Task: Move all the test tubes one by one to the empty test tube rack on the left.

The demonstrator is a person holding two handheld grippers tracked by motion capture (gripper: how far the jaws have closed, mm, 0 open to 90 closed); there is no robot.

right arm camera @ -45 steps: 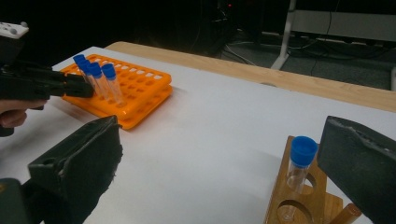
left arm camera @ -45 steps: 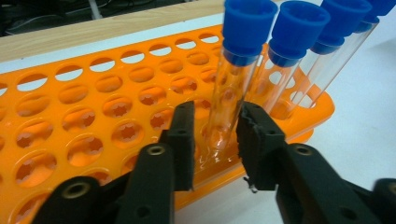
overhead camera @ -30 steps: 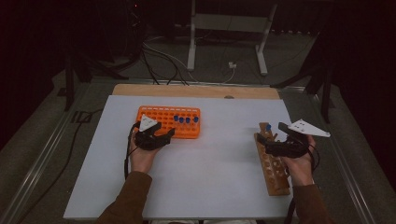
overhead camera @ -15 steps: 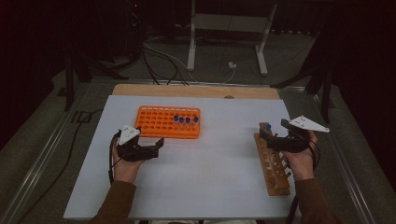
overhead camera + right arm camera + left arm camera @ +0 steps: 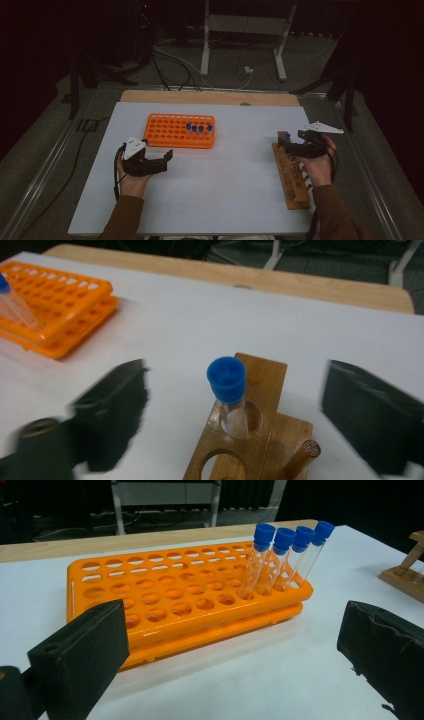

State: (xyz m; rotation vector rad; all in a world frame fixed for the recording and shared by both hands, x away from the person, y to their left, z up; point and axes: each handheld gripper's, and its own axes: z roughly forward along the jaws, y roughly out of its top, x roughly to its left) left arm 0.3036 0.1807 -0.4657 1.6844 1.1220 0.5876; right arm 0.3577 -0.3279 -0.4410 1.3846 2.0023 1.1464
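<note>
An orange tube rack (image 5: 181, 131) (image 5: 185, 595) (image 5: 50, 295) lies at mid-table with several blue-capped tubes (image 5: 199, 129) (image 5: 285, 555) in its right end. My left gripper (image 5: 167, 156) (image 5: 230, 670) stands open in front of the rack's near left corner, holding nothing. On the right lies a wooden rack (image 5: 291, 175) (image 5: 260, 435) with one blue-capped tube (image 5: 285, 136) (image 5: 227, 390) upright in its far hole. My right gripper (image 5: 288, 143) (image 5: 240, 415) straddles that tube. Its jaws have just been closing, with gaps still showing on both sides of the tube.
The white board (image 5: 225, 190) covers the table, with a bare wooden strip (image 5: 210, 97) along its back edge. Behind it on the floor are a metal stand (image 5: 240, 45) and cables (image 5: 170, 60). The wooden rack's end (image 5: 407, 575) is also in the left gripper view.
My left gripper has pulled back from the orange rack, leftward and toward the person, and its jaws have opened. My right gripper has sunk a little over the wooden rack's far end.
</note>
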